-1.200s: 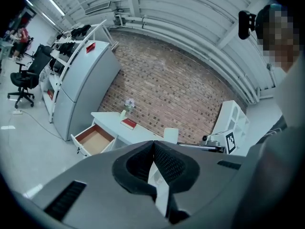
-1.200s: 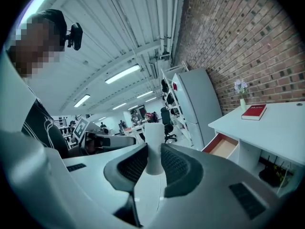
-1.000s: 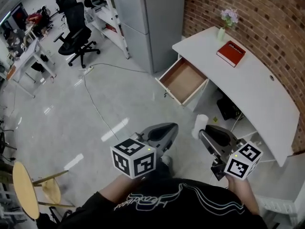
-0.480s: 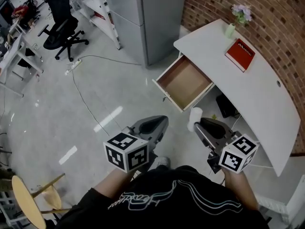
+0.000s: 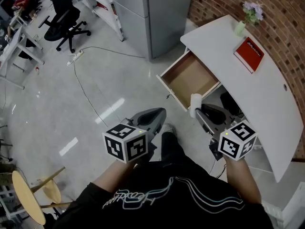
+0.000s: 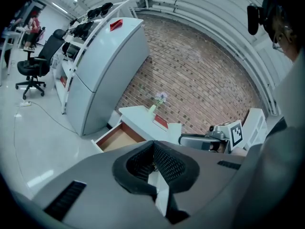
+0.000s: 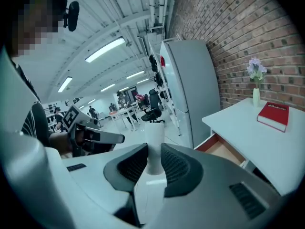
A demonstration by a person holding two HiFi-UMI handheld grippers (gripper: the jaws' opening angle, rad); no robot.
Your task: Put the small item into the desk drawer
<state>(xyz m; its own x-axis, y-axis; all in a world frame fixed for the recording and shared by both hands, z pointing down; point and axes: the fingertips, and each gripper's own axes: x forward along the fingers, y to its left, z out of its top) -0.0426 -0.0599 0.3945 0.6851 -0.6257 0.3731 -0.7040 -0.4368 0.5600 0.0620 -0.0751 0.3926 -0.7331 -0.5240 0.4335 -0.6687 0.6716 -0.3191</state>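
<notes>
A small white cylinder [image 7: 153,147] stands upright between the jaws of my right gripper [image 7: 153,165], which is shut on it; in the head view the cylinder [image 5: 196,103] sits at the tip of my right gripper [image 5: 199,112], just in front of the open wooden drawer [image 5: 189,78] of the white desk [image 5: 248,89]. The drawer [image 6: 118,138] looks bare inside. My left gripper [image 5: 151,117] hangs over the floor to the left, its jaws shut [image 6: 153,162] with nothing between them.
A red book [image 5: 249,54] and a small vase of flowers [image 5: 245,19] rest on the desk by the brick wall. A grey cabinet [image 5: 152,13] stands left of the desk. A cable [image 5: 88,92] trails across the floor; an office chair [image 5: 64,20] and a yellow stool [image 5: 28,197] stand further off.
The person has stepped closer to the desk. The right gripper with the cylinder now sits at the drawer's front edge; both grippers keep their jaw positions.
</notes>
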